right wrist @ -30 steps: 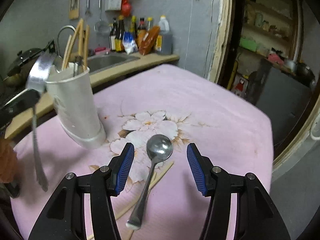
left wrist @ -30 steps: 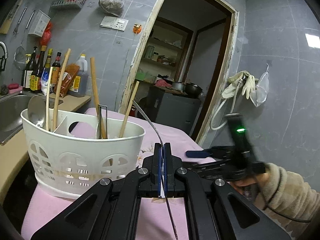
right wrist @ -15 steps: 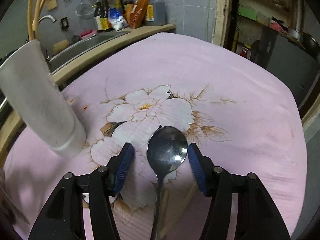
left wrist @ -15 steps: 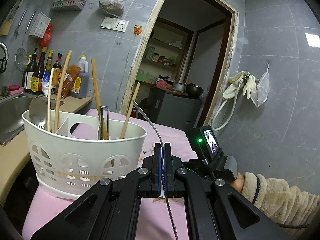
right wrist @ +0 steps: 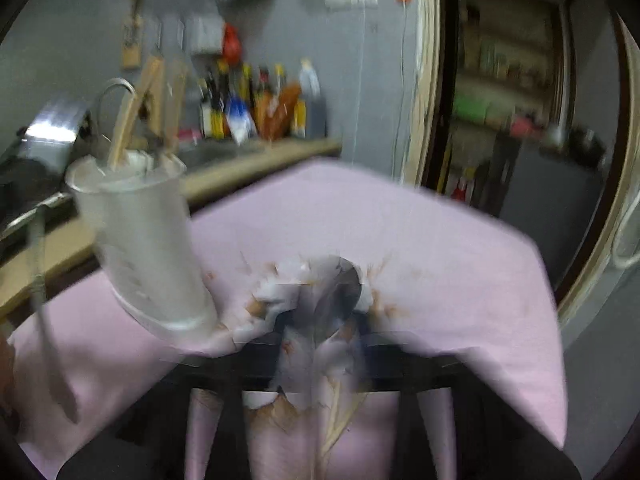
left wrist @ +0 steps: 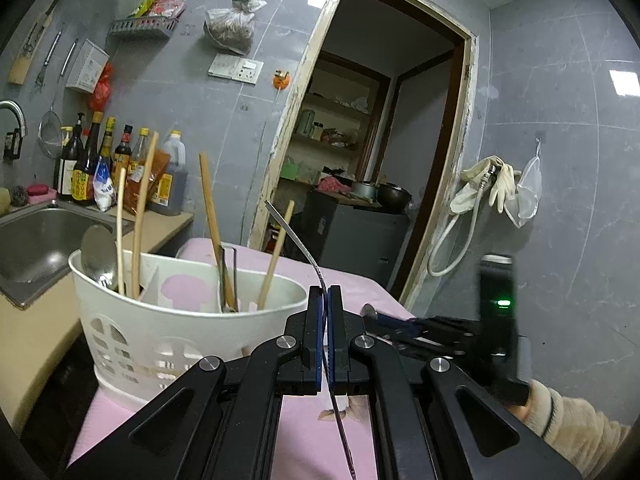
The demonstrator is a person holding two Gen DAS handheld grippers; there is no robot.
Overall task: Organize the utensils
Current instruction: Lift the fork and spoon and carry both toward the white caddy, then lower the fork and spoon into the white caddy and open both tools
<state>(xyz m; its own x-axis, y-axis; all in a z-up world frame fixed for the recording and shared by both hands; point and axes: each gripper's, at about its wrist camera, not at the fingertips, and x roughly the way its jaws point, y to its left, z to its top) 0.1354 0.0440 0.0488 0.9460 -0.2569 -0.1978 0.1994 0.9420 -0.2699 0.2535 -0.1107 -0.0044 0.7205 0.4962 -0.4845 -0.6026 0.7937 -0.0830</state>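
Observation:
My left gripper (left wrist: 324, 300) is shut on a thin metal utensil handle (left wrist: 298, 242) that curves up past the fingers, just right of the white utensil basket (left wrist: 168, 320). The basket holds wooden chopsticks (left wrist: 212, 224) and a metal spoon (left wrist: 98, 256). In the blurred right wrist view, my right gripper (right wrist: 326, 332) sits around a metal spoon (right wrist: 338, 288) on the pink flowered cloth (right wrist: 440, 264); the blur hides whether the jaws are closed on it. The right gripper also shows in the left wrist view (left wrist: 400, 322), low over the cloth. The basket (right wrist: 148, 248) stands at left.
A sink (left wrist: 28, 240) and counter with several bottles (left wrist: 100, 160) lie left of the table. A dark doorway (left wrist: 360, 184) opens behind. A wooden chopstick (right wrist: 340, 412) lies on the cloth beneath the right gripper.
The right gripper has dropped onto the spoon on the cloth and is now moving fast, so its view is blurred. The left gripper holds its utensil almost still beside the basket.

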